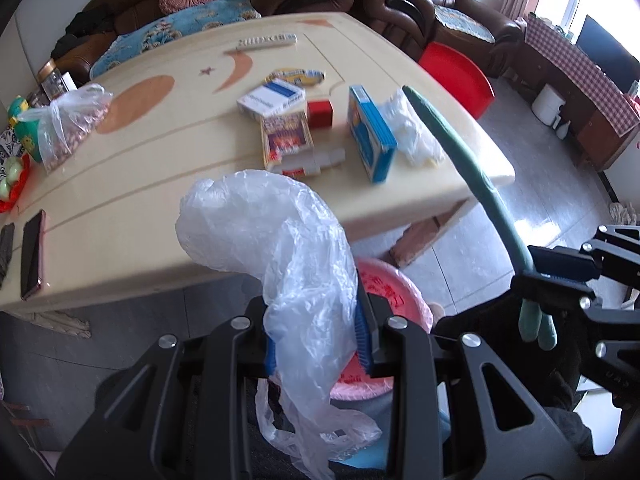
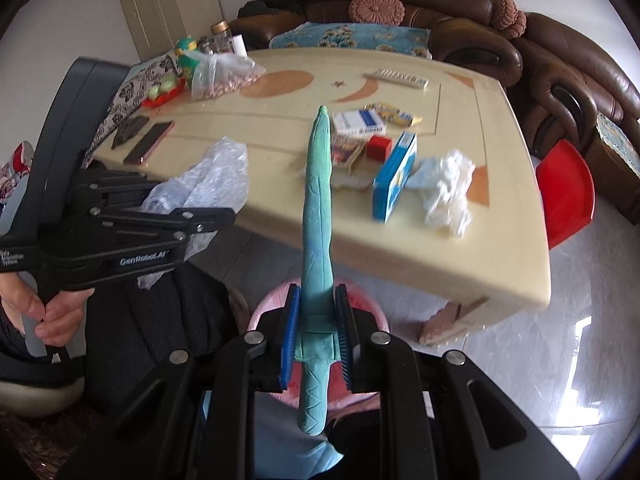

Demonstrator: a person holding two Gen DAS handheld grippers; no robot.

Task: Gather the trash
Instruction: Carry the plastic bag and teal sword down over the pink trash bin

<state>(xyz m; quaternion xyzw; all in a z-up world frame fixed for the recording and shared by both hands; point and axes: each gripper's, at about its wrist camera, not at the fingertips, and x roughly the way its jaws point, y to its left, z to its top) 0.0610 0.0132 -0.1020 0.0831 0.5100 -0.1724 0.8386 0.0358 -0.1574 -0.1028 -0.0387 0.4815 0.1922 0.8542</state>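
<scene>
Cream table (image 1: 120, 208) with orange moon and circle motifs, bearing a phone (image 1: 32, 254) near its edge, a remote control (image 1: 266, 41) at the far side, and a bag of nuts (image 1: 70, 124) beside a red fruit dish (image 2: 160, 96). Brown leather sofa (image 2: 560, 64) behind; red stool (image 1: 460, 76) just beside the table.

Both grippers are chunky matte black plastic with triangular cutouts in the arms and shiny round silver screws at the pivots. The left gripper (image 1: 318, 336) and the right gripper (image 2: 318, 328) have ribbed blue pads (image 2: 290, 336) inside the fingers. The left one's side has white "GenRobot.AI" lettering. Dark trousers (image 2: 160, 320) underneath.
</scene>
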